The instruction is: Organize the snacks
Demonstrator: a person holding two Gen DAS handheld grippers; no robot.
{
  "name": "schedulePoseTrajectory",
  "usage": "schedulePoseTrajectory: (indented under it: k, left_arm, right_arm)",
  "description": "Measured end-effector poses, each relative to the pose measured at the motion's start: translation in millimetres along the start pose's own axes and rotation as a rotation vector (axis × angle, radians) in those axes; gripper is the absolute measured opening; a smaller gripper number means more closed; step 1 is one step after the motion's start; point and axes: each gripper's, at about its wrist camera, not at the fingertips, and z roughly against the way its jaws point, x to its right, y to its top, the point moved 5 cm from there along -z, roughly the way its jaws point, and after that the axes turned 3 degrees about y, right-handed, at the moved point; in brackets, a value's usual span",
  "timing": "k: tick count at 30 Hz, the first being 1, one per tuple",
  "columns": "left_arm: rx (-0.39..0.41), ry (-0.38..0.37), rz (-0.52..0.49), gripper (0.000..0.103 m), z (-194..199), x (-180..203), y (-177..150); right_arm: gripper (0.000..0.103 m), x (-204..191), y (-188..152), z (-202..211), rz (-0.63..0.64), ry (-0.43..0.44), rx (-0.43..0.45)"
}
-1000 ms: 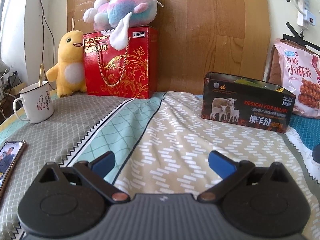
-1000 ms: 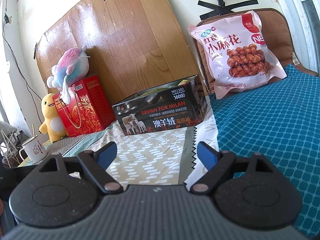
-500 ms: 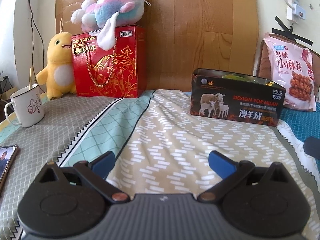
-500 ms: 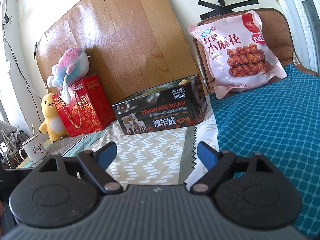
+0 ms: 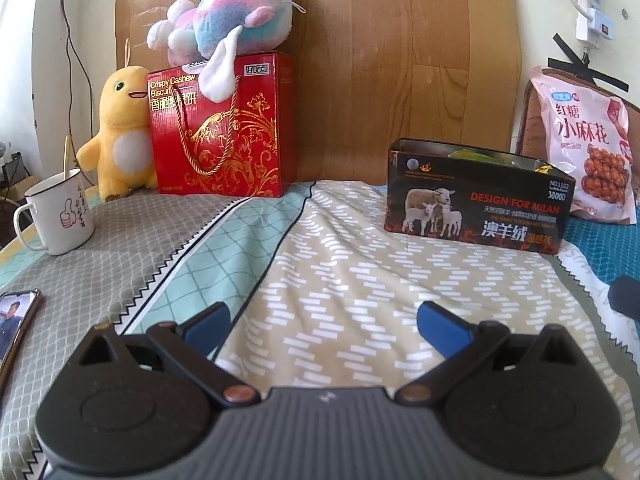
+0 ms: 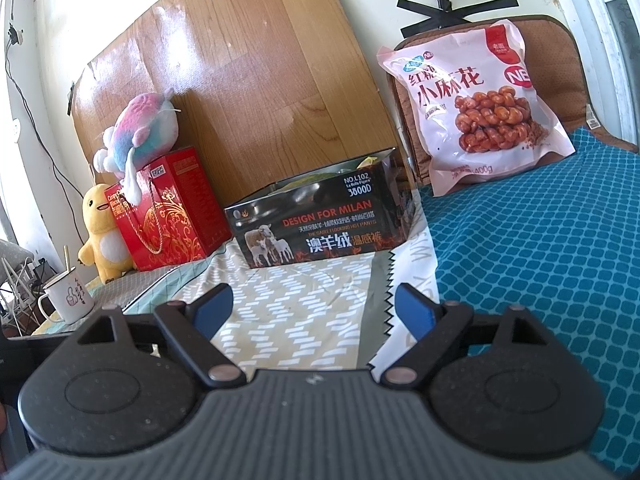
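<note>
Your left gripper point(image 5: 322, 322) and right gripper point(image 6: 312, 306) both hover with jaws spread wide and empty above a bed point(image 5: 360, 280) covered in patterned sheets. Against the wooden board point(image 6: 256, 92) on the wall stands the open black box point(image 6: 320, 224); the pink snack bag point(image 6: 476, 108) leans on a brown cushion point(image 6: 560, 40) to its right.

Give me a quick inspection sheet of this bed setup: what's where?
Surface: patterned bedspread, teal cover to its right.
Job's things: pink snack bag leaning on brown cushion; open black tin; red biscuit box.
Clutter: two plush toys, mug, phone.
Grippers: left gripper and right gripper open, empty.
Cables: power strip on wall.
Surroundings: wood panel.
</note>
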Motion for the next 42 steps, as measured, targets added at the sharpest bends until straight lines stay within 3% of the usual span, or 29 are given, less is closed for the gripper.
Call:
schedulePoseTrajectory:
  k: [18, 42]
  left_arm:
    - [0.004, -0.021, 0.016, 0.103, 2, -1, 1]
    - [-0.013, -0.032, -0.051, 0.103, 1, 10, -3]
  right_arm:
    - [0.091, 0, 0, 0, -0.001, 0.0, 0.001]
    - [0.092, 0, 0, 0, 0.0, 0.001, -0.001]
